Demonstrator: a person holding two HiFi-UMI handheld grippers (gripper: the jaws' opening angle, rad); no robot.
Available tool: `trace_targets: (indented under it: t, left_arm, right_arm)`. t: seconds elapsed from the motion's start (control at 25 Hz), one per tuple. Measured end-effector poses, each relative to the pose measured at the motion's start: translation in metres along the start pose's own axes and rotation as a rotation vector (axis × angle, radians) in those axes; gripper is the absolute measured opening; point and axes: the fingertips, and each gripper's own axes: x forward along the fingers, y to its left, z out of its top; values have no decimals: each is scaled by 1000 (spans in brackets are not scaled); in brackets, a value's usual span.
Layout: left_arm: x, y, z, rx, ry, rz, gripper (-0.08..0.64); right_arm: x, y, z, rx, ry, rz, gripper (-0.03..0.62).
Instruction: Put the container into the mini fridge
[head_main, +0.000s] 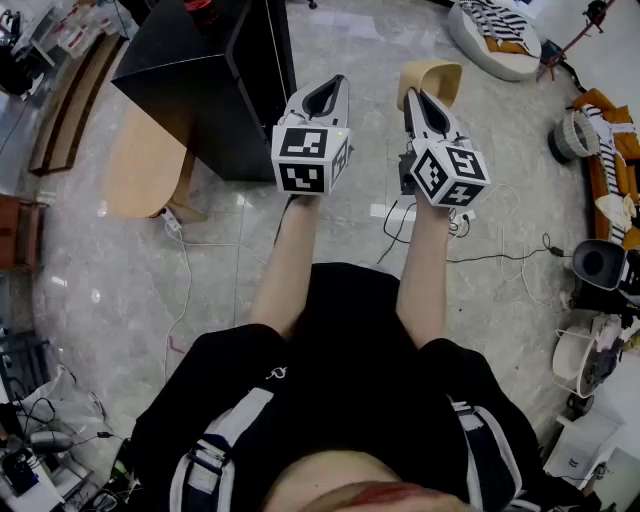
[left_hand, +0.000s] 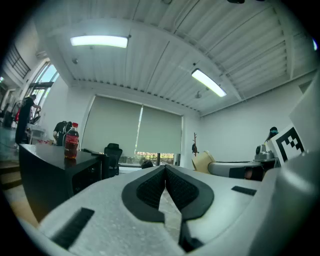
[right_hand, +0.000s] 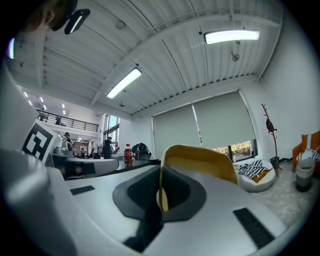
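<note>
My right gripper (head_main: 412, 95) is shut on the rim of a tan, bowl-like container (head_main: 432, 75), which it holds up in the air. In the right gripper view the container (right_hand: 200, 160) rises just beyond the jaws, its wall pinched between them at my right gripper (right_hand: 161, 172). My left gripper (head_main: 330, 85) is beside it, shut with nothing between its pads (left_hand: 150, 187). The black mini fridge (head_main: 200, 80) stands on the floor ahead and to the left, just beyond the left gripper. It also shows at the left of the left gripper view as a dark box (left_hand: 45, 170).
A cola bottle (left_hand: 71, 141) stands on the fridge top. A pale wooden oval table (head_main: 140, 165) adjoins the fridge's left side. A power strip and cables (head_main: 170, 220) lie on the floor. To the right are a striped round cushion (head_main: 495, 35), an orange chair (head_main: 610, 160) and a black fan (head_main: 600, 262).
</note>
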Motion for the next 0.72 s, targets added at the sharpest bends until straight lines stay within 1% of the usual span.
trace_targets:
  t: [0.16,0.32,0.56,0.72]
  left_arm:
    - [5,5,-3,-7,4,-7,6]
    - [6,25,-14,-18,22,-4,6]
    - [0,73,-30,-46,44,50,6]
    - [2,86,-34,-46,60,60,6]
  right_arm:
    - [6,-5,-2,16,-10,-21,18]
    - [17,-3,-10,36,-5,-38,18]
    - [34,10,-30,52,17,-45,19]
    - [48,5,-32,68,22,-54,18]
